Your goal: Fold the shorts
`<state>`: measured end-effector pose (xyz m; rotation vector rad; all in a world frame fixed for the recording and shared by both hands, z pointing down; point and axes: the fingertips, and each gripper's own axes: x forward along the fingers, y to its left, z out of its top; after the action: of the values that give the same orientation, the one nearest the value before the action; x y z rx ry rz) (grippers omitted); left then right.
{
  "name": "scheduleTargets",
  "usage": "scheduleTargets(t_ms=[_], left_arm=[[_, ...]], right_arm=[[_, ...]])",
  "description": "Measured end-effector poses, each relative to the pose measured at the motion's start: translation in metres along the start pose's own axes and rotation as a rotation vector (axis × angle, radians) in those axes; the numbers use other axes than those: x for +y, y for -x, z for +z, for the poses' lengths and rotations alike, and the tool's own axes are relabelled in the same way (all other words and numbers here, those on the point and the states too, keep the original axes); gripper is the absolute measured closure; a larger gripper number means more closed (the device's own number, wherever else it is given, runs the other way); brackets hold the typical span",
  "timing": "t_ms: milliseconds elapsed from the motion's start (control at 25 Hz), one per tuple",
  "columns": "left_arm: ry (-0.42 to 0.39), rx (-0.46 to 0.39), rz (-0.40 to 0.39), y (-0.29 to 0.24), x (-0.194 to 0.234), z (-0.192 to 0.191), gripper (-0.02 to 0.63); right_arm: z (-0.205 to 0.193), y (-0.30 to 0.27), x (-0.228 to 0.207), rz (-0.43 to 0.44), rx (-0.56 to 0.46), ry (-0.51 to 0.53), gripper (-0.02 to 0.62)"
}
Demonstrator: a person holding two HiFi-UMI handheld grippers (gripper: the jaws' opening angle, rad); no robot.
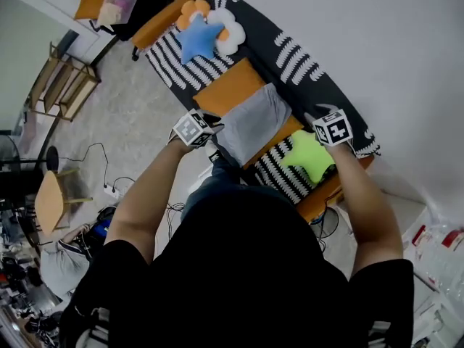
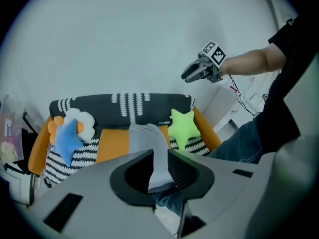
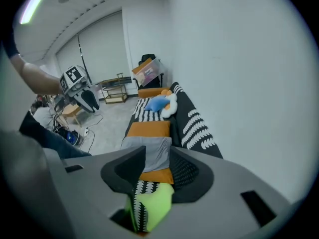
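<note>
Looking down from the head view, we found the shorts (image 1: 254, 122) lying as a flat grey, roughly oblong shape on the orange seat cushion (image 1: 230, 85) of the sofa (image 1: 297, 62), just above the middle of the picture. The green star pillow (image 1: 308, 156) lay at their 4 o'clock, and the blue star pillow (image 1: 199, 38) sat well apart at their 11 o'clock.

The left tongs (image 1: 199, 131) hung at 9 o'clock of the shorts and the right tongs (image 1: 330, 130) at 3 o'clock, one to each side and both above the sofa, not touching the cloth. In the left gripper view the jaws stood moderately apart with nothing gripped; the grey cloth showed through the gap only as something far below. In the right gripper view the jaws stood somewhat wider, also empty, with the shorts and the green pillow seen beyond them.

We judged that the shorts were already at least partly folded, given their compact outline, and that the tongs were between grips. We could not tell from these views whether another fold was needed. If so, the next move called for lowering both tongs to one short edge, pinching a corner with each, and carrying that edge evenly across to the opposite side.
</note>
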<state>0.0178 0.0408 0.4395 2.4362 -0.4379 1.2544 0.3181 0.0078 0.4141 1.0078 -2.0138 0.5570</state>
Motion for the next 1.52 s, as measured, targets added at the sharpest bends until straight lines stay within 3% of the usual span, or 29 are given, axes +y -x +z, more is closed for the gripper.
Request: scheduleTargets(t_ms=[240,400,680,960,1520], left_arm=[[0.048,-0.075,0.004,0.021,0.015,0.032,0.491],[0.053,-0.080,-0.012,0.025,0.033,0.043,0.486],[0.054,-0.102,-0.087,-0.002,0.097,0.057,0.469],[-0.019,-0.072,-0.175,-0.039,0.152,0.074,0.465],[-0.107,-0.012,-0.316,-0.089,0.236,0.088,0.465]], right_arm=[[-0.014,0.033,-0.004,-0.049,-0.047,-0.130,0.443],[-0.016,0.045,-0.014,-0.101,-0.072,-0.206,0.443],[-0.008,0.028,-0.026,-0.214,-0.100,-0.338,0.446],[-0.009,0.002,-0.035,-0.313,-0.086,-0.487,0.446],[-0.002,-0.066,-0.018,-0.409,-0.062,-0.736,0.457]])
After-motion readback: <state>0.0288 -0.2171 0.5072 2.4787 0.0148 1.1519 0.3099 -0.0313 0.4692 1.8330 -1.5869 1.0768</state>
